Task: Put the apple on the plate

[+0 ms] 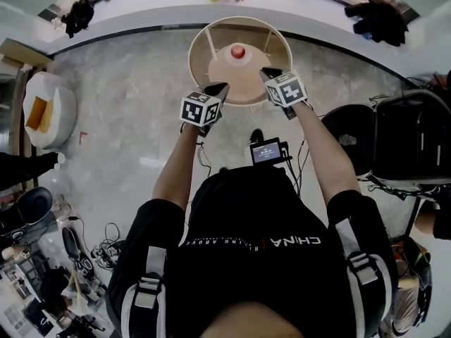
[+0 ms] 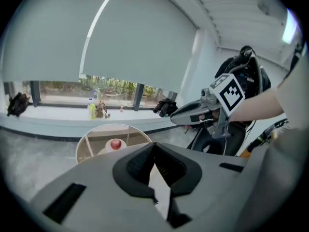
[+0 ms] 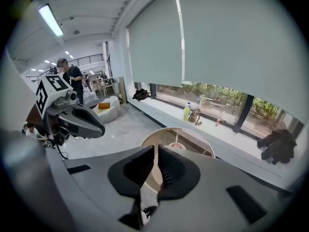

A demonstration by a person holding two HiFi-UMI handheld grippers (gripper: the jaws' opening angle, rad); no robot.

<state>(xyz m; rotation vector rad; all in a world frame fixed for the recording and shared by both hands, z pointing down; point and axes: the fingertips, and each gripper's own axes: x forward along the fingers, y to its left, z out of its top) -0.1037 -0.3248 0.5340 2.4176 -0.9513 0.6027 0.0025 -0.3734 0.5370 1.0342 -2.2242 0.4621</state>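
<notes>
Nearest to you is your own black shirt point(image 1: 246, 259). Your two forearms reach out from it toward the round table point(image 1: 201, 34).

The left gripper point(image 1: 218, 90) has its jaws pressed together, and nothing is between them. The right gripper point(image 1: 270, 73) is the same: only a thin slit shows between its pads, and it carries nothing. Both point forward and somewhat down, side by side but apart from each other.

The apple point(image 1: 238, 51) stands on the table top, beyond both sets of fingertips and between the two lines on which the grippers point. Neither gripper touches it. In the left gripper view it seems to sit on a pale disc point(image 2: 107, 148). This may be the plate, but it is too small for me to say for sure.

I judge that you are at the approach step — the apple is not yet grasped. For the next move, choose one gripper and open its jaws wide before it arrives, wider than the apple. Then bring it so that the apple is between the pads, and close gently, because a round fruit can roll away. First check where the plate really is — if the apple already lies on it, there is little left to do.
</notes>
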